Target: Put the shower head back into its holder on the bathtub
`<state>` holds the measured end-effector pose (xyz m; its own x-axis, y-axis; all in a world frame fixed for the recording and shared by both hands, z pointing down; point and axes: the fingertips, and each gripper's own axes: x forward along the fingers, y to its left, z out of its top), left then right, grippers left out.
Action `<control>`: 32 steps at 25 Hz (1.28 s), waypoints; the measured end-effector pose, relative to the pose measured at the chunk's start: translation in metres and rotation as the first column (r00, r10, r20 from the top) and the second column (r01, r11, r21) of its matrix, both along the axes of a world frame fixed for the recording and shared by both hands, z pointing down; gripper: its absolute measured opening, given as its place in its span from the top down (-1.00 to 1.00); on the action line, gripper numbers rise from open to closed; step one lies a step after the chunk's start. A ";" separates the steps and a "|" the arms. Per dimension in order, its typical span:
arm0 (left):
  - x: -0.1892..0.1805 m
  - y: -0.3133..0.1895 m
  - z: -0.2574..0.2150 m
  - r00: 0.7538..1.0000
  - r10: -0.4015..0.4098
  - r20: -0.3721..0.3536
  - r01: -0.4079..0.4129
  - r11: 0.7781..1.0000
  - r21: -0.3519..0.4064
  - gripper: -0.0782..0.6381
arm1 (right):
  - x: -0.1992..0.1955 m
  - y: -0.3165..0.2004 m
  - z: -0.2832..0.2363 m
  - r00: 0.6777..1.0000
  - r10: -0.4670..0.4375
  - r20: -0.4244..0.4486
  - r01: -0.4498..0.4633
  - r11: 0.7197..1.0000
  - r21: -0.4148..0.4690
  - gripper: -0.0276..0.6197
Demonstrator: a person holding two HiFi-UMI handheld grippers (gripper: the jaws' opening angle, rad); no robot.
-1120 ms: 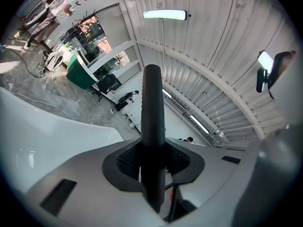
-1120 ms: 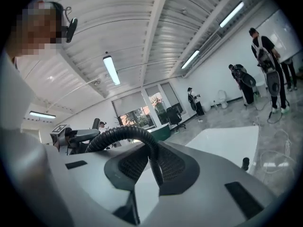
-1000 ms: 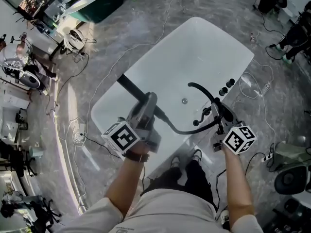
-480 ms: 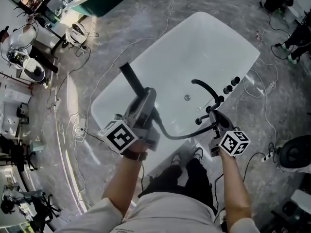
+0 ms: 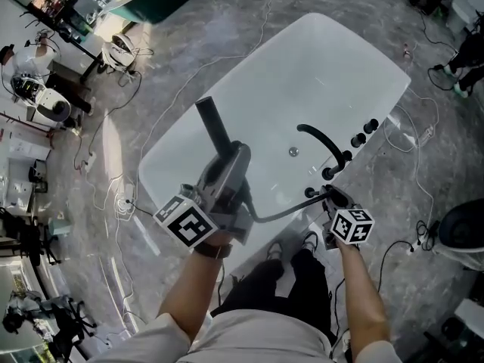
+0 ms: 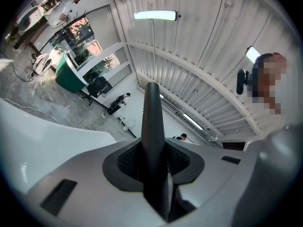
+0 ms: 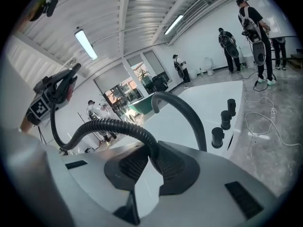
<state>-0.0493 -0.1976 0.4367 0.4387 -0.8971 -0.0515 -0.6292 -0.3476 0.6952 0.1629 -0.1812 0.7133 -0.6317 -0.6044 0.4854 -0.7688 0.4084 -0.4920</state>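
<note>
While we're looking down in the head view, our left gripper [image 5: 236, 157] has the black shower head [image 5: 214, 125] out over the white bathtub [image 5: 333, 59], and our right gripper [image 5: 330, 196] sits at the tub's near right rim by the faucet [image 5: 321, 138]. Left gripper view: jaws clamped on the shower head's handle. Right gripper view: jaws pinched on the ribbed hose [image 7: 113, 125], with the knobs [image 7: 221, 122] just beyond on the right

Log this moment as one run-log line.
left gripper: grips shower head | right gripper: grips hose | shower head: over bathtub, undocked
</note>
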 end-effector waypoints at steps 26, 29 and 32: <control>0.037 -0.013 0.043 0.994 0.078 0.082 -0.087 0.989 0.117 0.47 | -0.032 -0.002 0.199 0.889 -0.245 -0.387 0.219 0.969 -0.111 0.70; 0.038 -0.011 0.051 0.994 0.079 0.079 -0.088 0.990 0.112 0.47 | -0.032 0.004 0.210 0.874 -0.259 -0.410 0.231 0.966 -0.118 0.70; 0.041 -0.010 0.056 0.994 0.082 0.074 -0.090 0.990 0.107 0.47 | -0.030 0.007 0.217 0.866 -0.266 -0.424 0.235 0.964 -0.125 0.70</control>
